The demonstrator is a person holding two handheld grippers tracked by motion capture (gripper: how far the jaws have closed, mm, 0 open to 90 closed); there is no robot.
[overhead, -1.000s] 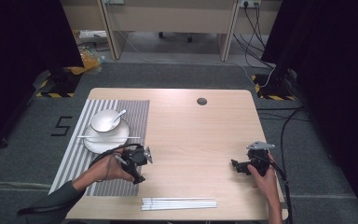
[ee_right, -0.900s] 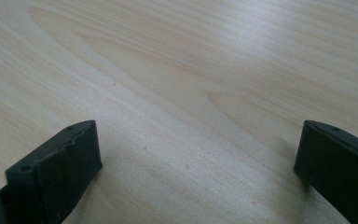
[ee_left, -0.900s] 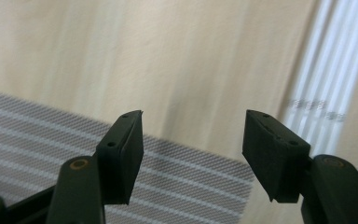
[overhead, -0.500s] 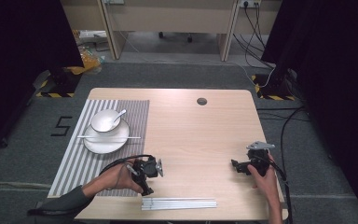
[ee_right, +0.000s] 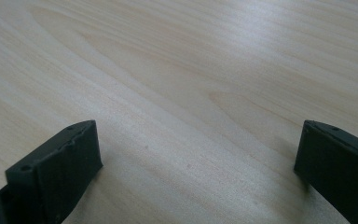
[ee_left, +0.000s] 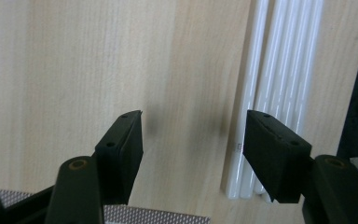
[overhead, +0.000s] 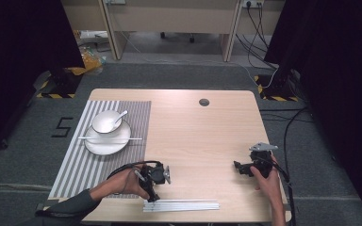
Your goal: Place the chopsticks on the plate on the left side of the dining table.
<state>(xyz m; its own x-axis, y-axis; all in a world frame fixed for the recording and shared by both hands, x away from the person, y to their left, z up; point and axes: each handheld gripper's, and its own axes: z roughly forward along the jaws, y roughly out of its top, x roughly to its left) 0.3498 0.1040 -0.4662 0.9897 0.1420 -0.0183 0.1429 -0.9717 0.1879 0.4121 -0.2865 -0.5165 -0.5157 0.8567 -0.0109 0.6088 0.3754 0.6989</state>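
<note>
Several white sticks (overhead: 181, 205) lie side by side along the table's front edge; in the left gripper view the white sticks (ee_left: 279, 70) run up the right side. My left gripper (overhead: 152, 197) points down at their left end, open, its jaws apart above bare wood with the right jaw over the sticks' end (ee_left: 193, 154). My right gripper (overhead: 238, 166) rests low at the table's right, open, nothing between its jaws (ee_right: 198, 172). A white bowl (overhead: 106, 121) with a spoon (overhead: 121, 117) sits on a white plate (overhead: 107, 141), with one stick (overhead: 109, 138) laid across the plate.
A grey striped placemat (overhead: 82, 160) covers the table's left part under the plate. A round cable hole (overhead: 204, 102) sits near the far edge. Cables trail on the floor at the right. A person's forearms come in from the bottom.
My left gripper has moved right and toward the front edge, from the placemat's edge to the left end of the sticks. The right gripper has stayed still.
</note>
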